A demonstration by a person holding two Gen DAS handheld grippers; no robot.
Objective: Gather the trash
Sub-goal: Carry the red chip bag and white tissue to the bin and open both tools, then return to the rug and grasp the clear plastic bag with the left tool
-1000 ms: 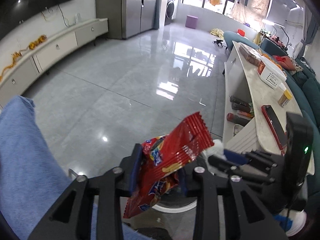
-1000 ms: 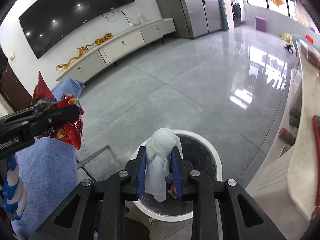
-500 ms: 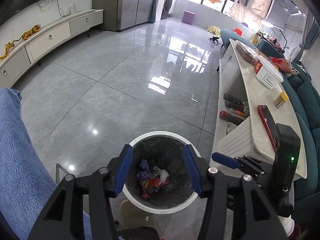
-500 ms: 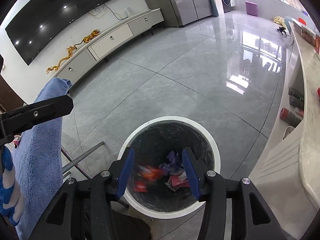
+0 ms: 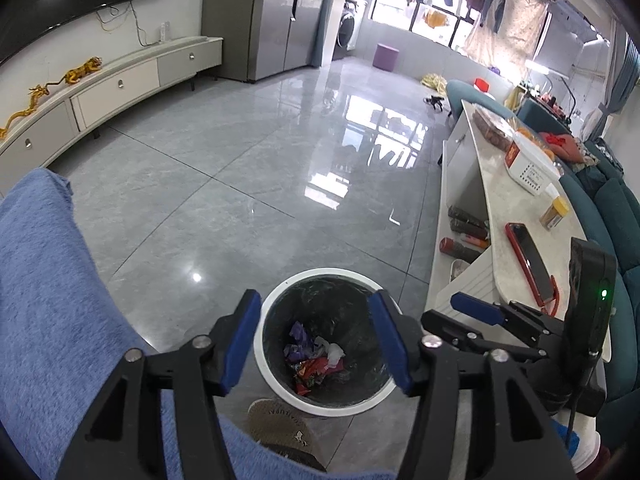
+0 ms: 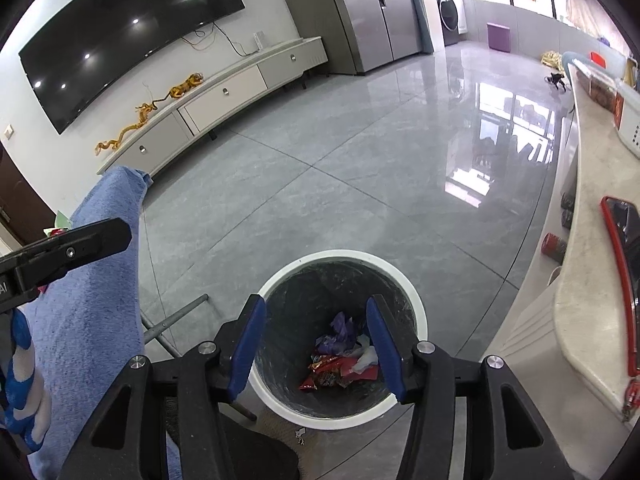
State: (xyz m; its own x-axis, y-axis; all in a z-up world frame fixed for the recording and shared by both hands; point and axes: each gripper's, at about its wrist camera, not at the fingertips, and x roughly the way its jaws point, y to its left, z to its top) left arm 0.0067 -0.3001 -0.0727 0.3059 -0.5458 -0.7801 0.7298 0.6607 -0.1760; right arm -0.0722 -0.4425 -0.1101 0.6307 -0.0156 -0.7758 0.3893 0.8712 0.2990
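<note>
Floor [image 5: 224, 184]: glossy grey tiles, reflecting window light.
Left wall: large dark television [image 6: 132, 32] above a long white cabinet [image 6: 216, 96].
Far end: steel refrigerator [image 5: 276, 16], windows [image 5: 436, 12] with hanging laundry.
Right: teal sofa [image 5: 616, 216].

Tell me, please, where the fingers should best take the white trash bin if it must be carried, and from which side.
Probably grip the white rim of the trash bin from above, one finger inside the black liner and one outside. The rim is a thin, upright ring, open at the top; the round body looks too wide to span.
</note>
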